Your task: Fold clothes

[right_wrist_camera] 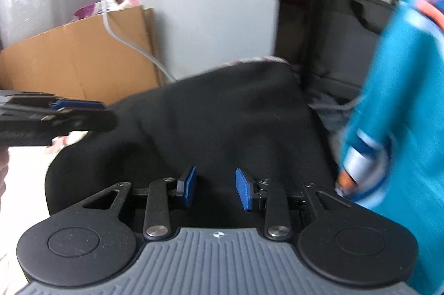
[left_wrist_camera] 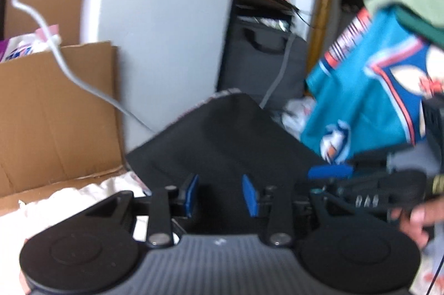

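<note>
While blur hides detail, I see black garment beside cardboard box: soft, limp, probably light. I'd pinch near hem. Left gripper, right gripper part open, empty.

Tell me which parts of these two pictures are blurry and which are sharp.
Left wrist view: the left gripper is fairly crisp, while the teal jersey and box are smeared and the fisheye bends the edges. Right wrist view: the right gripper is sharp, the jersey streaks most, and the black garment is soft.
</note>
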{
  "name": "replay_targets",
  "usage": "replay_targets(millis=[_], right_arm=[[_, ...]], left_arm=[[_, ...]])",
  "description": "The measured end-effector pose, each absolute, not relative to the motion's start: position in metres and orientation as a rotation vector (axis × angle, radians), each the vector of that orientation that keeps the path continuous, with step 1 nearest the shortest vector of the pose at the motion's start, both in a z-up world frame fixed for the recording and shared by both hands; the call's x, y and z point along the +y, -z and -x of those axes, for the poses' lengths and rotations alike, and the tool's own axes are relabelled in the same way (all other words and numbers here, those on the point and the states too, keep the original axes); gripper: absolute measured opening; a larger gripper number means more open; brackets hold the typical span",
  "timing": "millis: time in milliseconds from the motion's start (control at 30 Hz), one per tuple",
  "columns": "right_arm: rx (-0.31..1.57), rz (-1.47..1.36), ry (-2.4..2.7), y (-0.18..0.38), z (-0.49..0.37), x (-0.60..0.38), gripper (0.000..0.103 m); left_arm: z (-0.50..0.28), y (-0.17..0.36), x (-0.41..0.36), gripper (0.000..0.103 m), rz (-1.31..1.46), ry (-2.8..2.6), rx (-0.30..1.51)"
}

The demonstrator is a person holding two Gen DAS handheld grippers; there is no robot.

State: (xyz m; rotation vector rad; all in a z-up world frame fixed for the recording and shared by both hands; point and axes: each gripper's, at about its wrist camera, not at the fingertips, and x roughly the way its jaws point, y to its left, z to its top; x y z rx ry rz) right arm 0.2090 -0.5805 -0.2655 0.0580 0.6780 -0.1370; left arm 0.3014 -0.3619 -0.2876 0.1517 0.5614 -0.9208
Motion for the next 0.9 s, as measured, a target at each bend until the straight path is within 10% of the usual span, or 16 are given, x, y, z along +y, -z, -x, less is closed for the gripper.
replay_targets(millis=[900], right_arm=[[0.688, -0.054, 0.22, 0.266, -0.139, -0.583, 0.047]], left_arm=[[-0.266, 0.284, -0.358, 0.038, -0.211, 0.985, 0.536]])
